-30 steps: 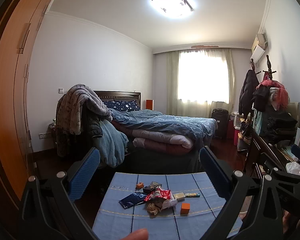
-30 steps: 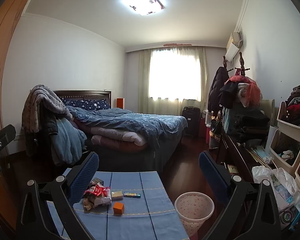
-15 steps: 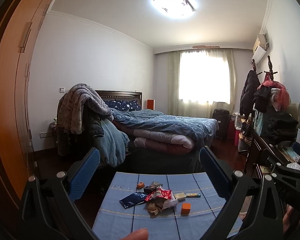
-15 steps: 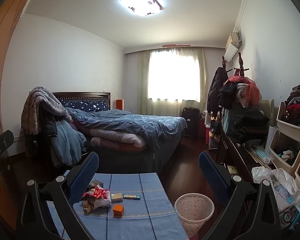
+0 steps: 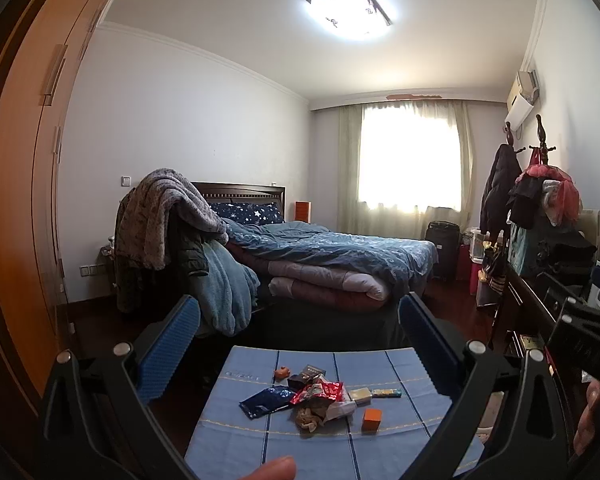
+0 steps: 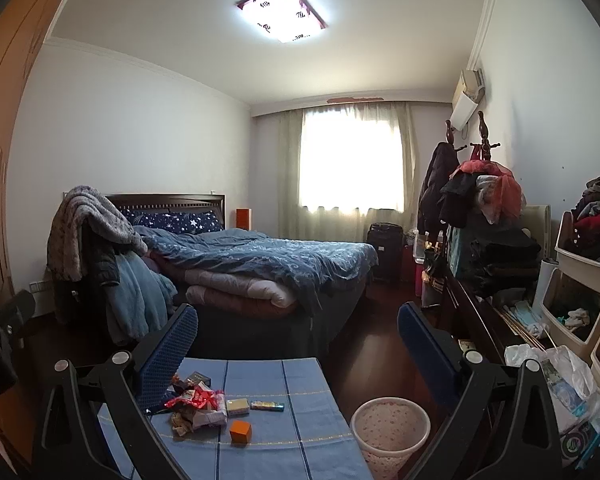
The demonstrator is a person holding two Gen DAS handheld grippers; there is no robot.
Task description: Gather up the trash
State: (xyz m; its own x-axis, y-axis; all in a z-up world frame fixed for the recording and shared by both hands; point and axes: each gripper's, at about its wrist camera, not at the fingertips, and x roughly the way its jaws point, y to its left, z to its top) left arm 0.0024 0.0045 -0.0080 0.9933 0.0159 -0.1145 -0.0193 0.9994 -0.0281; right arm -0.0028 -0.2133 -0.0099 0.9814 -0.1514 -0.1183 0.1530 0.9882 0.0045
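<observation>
while both hover above the table (image 5: 236, 436), left gripper (image 5: 296, 332) fingers spread wide, empty, right gripper (image 6: 298, 332) likewise

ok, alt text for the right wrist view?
Open right tongs frame a blue-clothed table holding a pile of wrappers and an orange cube, with a pink wastebasket on the floor beside it, bed behind.

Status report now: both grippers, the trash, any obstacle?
Left gripper open, right gripper open, both empty. Wrappers piled on blue table; bin beside it. Nothing in the way.
</observation>
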